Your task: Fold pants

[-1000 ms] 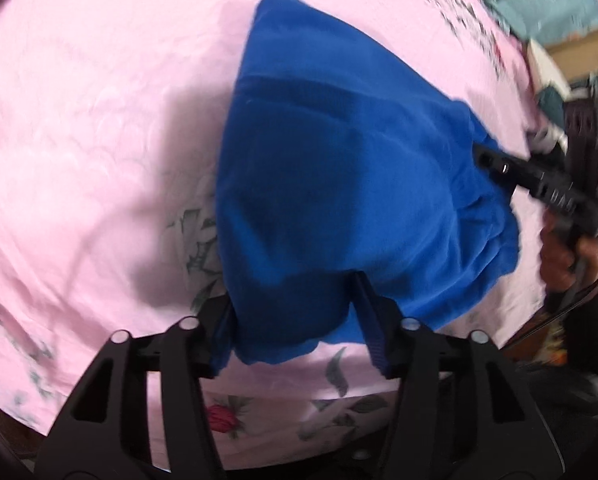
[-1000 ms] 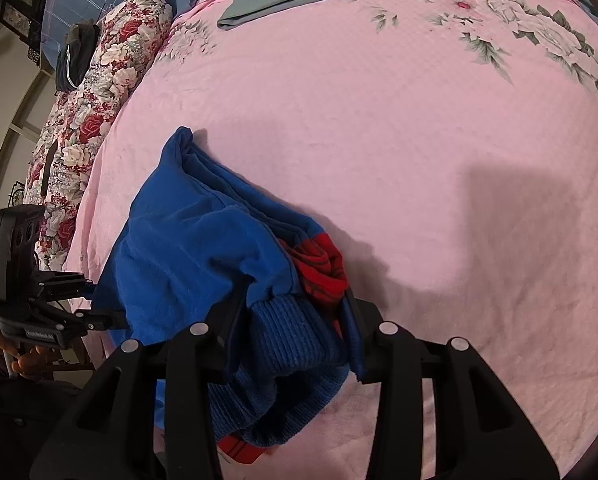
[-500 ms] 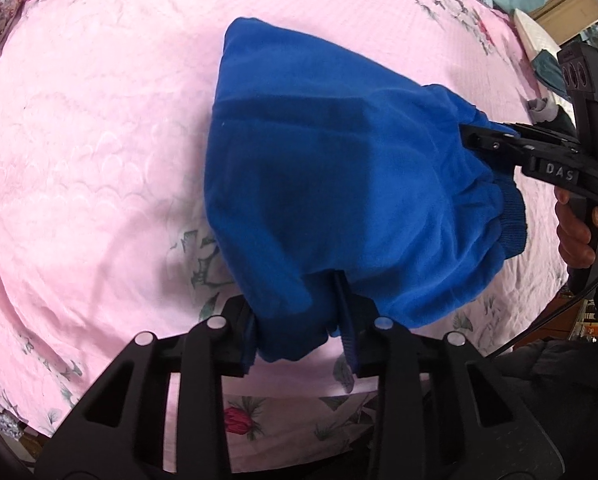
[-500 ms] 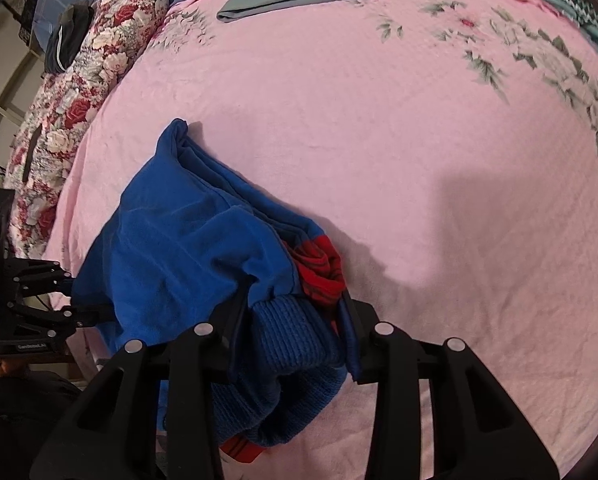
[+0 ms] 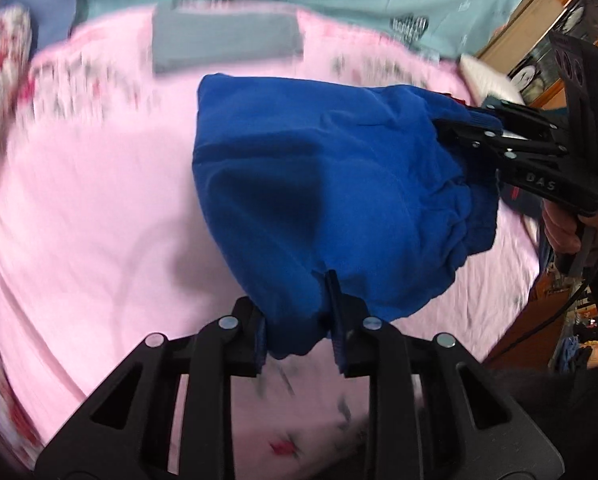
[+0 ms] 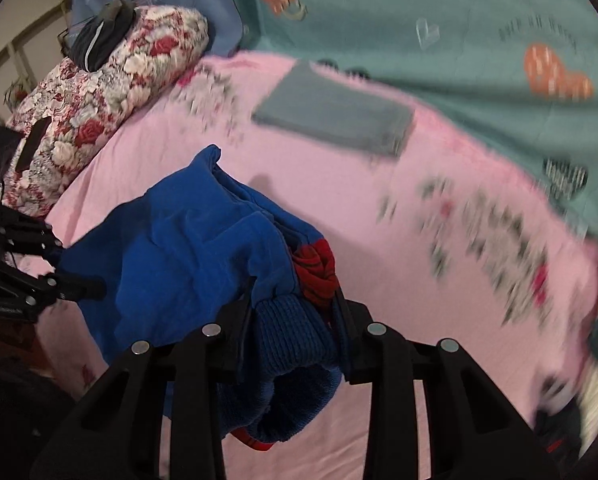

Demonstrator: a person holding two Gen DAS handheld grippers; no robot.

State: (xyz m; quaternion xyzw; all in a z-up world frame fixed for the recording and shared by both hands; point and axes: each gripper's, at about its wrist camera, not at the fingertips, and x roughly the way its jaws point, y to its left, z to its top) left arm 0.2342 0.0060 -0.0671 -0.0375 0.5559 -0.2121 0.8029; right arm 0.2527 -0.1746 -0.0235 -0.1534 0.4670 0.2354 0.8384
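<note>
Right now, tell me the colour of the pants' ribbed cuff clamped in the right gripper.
The ribbed cuff is dark blue, with red trim below; clearest in the right wrist view.

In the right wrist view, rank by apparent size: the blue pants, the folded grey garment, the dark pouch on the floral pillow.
1. Blue pants, largest, though nearest the camera, which inflates them.
2. Folded grey garment.
3. Dark pouch, smallest, but farthest away.

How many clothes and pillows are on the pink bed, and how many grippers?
Blue pants: 1
Folded grey garment: 1
Flowery pillow: 1
Grippers: 2, the left gripper and the right gripper, both holding the pants
Total: 5
</note>
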